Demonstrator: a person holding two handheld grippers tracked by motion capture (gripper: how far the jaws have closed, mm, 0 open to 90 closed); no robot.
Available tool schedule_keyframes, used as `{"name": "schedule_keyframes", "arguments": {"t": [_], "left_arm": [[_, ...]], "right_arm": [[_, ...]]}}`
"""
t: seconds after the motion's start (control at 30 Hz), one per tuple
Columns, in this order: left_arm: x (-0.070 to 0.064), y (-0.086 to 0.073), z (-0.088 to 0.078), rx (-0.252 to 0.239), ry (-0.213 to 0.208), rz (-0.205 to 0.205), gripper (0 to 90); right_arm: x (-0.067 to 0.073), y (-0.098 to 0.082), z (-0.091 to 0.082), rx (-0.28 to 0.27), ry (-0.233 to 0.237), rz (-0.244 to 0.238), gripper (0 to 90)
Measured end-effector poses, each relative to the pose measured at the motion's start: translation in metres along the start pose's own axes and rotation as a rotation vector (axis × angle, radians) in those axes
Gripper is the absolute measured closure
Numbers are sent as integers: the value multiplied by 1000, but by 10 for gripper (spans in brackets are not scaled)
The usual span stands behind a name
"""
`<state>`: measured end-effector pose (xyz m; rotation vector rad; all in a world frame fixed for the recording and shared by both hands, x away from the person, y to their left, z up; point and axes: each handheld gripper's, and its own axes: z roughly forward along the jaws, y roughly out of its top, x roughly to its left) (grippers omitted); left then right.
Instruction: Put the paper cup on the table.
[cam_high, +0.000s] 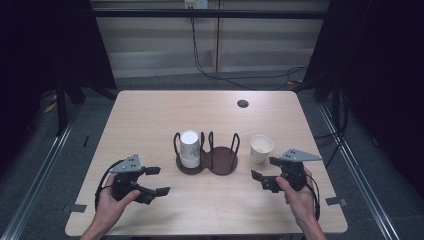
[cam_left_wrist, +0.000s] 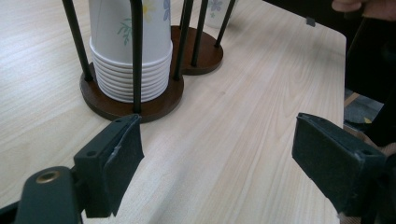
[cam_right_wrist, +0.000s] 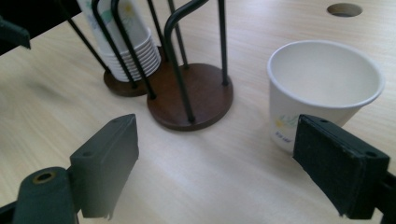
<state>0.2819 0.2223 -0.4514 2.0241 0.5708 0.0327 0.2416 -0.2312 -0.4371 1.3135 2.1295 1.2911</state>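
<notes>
High view: the loose paper cup (cam_high: 261, 148) stands upright just beyond the right gripper (cam_high: 264, 175).
Both grippers gape wide, holding nothing; the left gripper (cam_high: 157, 181) is farther from it, near the cup holder (cam_high: 220, 162).

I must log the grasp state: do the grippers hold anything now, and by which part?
Nothing is held. The left gripper and the right gripper are both open over the table.

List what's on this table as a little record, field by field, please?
table: pale wood, round hole at the far side
holder: two-ring wire rack on brown bases
stack: cups upside down in the rack's left ring
right ring: empty
loose cup: upright, right of the rack
left tongs: open, holding nothing
right tongs: open, near the loose cup
</notes>
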Motion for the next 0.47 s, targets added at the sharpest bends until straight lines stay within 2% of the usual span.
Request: {"name": "schedule_keyframes", "arguments": {"t": [0.13, 0.2, 0.37, 0.47], "left_arm": [[1, -1, -1, 0, 8, 2, 161], [0, -2, -2, -6, 13, -8, 161], [1, -4, 0, 7, 13, -12, 161], [0, -5, 1, 18, 9, -4, 162]], "right_arm": [[7, -8, -1, 18, 2, -19, 138], [8, -14, 0, 13, 7, -7, 138], [6, -28, 8, 32, 20, 0, 139], [3, -30, 9, 16, 20, -3, 136]]}}
